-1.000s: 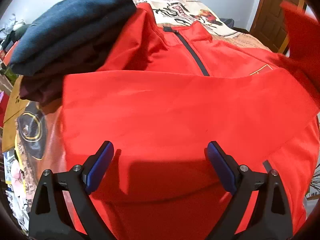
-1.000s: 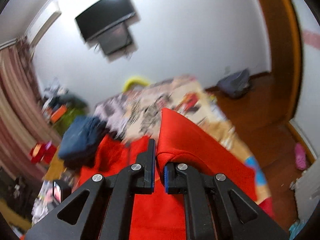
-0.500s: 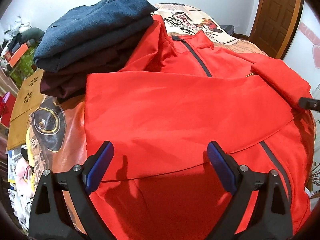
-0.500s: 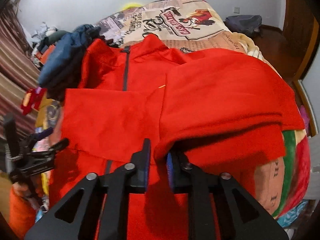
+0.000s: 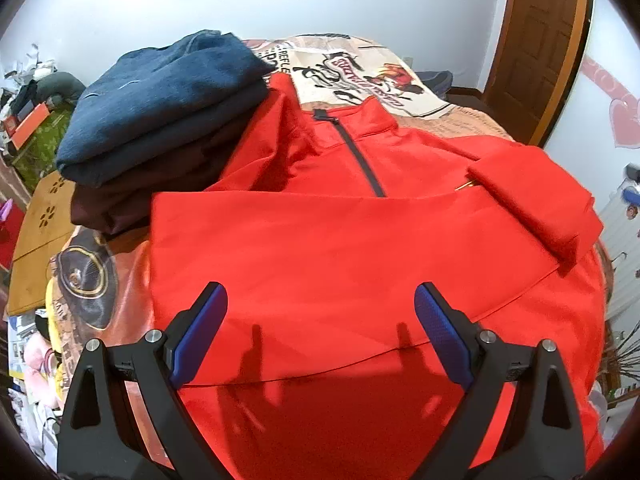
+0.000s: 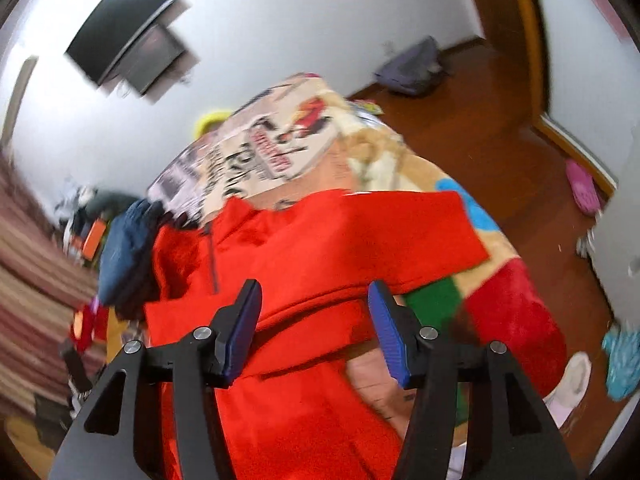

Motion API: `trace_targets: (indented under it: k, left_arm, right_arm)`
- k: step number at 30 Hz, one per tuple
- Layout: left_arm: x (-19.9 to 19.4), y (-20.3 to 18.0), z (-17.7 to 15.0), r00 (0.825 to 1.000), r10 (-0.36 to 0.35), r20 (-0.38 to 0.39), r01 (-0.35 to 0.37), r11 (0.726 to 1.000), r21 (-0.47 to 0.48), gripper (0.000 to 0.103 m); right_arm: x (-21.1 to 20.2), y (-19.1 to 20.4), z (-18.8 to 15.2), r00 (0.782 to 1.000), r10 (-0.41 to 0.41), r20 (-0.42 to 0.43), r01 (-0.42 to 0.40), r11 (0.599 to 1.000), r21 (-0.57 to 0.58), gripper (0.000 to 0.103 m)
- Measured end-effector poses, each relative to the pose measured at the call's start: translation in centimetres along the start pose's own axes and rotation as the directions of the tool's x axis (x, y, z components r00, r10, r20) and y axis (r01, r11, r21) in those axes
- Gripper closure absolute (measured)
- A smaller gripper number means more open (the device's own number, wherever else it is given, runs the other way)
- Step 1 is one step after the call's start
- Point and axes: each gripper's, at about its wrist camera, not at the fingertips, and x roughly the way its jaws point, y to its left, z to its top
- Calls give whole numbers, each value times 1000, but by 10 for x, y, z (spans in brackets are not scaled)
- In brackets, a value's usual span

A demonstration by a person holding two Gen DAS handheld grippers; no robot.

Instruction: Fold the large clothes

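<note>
A red zip-neck jacket [image 5: 340,240] lies flat on the bed, collar at the far end. One sleeve is folded across the chest, and the other sleeve [image 5: 536,200] lies folded over at the right. My left gripper [image 5: 320,332] is open and empty above the jacket's lower half. My right gripper [image 6: 314,328] is open and empty above the jacket [image 6: 320,248] near its right sleeve [image 6: 420,236]. The right wrist view is blurred.
A stack of folded dark blue and maroon clothes [image 5: 160,120] sits at the jacket's left shoulder. The bed has a printed blanket [image 5: 360,72]. A wooden door [image 5: 536,40] and wood floor [image 6: 500,128] are to the right. Clutter lies on the floor at left.
My right gripper brought the right sleeve down over the jacket, let it go and opened, then pulled back. My left gripper stayed open and drew back a little.
</note>
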Motion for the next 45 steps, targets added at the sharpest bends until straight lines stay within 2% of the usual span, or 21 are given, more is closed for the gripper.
trace_targets:
  k: [4, 8, 11, 13, 16, 18, 19, 22, 25, 28, 33, 37, 41, 45]
  left_arm:
    - [0, -7, 3, 1000, -26, -2, 26, 1000, -1, 8]
    - [3, -9, 5, 999, -45, -8, 45, 999, -6, 8]
    - [5, -8, 6, 999, -45, -10, 45, 999, -13, 8]
    - [8, -6, 6, 999, -45, -13, 44, 999, -19, 8]
    - [13, -3, 6, 999, -36, -22, 36, 999, -31, 8]
    - [16, 0, 5, 999, -32, -28, 31, 999, -37, 8]
    - [17, 1, 4, 999, -28, -32, 27, 999, -38, 8]
    - [14, 4, 2, 999, -18, -26, 17, 999, -35, 8]
    - [6, 6, 2, 1000, -11, -2, 11, 999, -33, 8]
    - [-5, 9, 3, 1000, -3, 26, 4, 999, -32, 8]
    - [-28, 15, 2, 997, 1, 77, 1, 1000, -25, 8]
    - [-49, 28, -3, 992, 10, 123, -6, 1000, -30, 8]
    - [-69, 48, -12, 988, 21, 154, -12, 998, -63, 8]
    - [-81, 74, -25, 986, 34, 160, -18, 994, -104, 8]
  right_arm:
    - [37, -38, -3, 998, -1, -61, 10, 990, 143, 51]
    - [67, -62, -3, 994, -14, -105, 38, 972, 230, 51]
    - [78, -74, 0, 995, -1, -100, 28, 963, 269, 51]
    - [81, -76, 3, 998, -21, -61, 36, 968, 249, 52]
    - [92, -76, 8, 994, -101, -46, 109, 970, 219, 73]
    - [90, -73, 14, 993, -115, -24, 117, 972, 206, 83]
    - [87, -75, 16, 993, -116, -17, 117, 973, 201, 94]
    - [69, -65, 25, 997, -62, 34, 54, 979, 194, 96]
    - [41, -27, 33, 993, -29, 118, 17, 994, 107, 96]
    - [18, 20, 37, 987, 43, 157, -41, 999, -15, 96]
    - [-8, 106, 35, 971, 188, 150, -157, 968, -194, 96]
    - [-14, 180, 21, 954, 288, 80, -245, 908, -340, 96]
    - [-2, 253, -7, 933, 357, -40, -335, 823, -458, 96]
    - [34, 296, -46, 918, 352, -184, -396, 764, -510, 97]
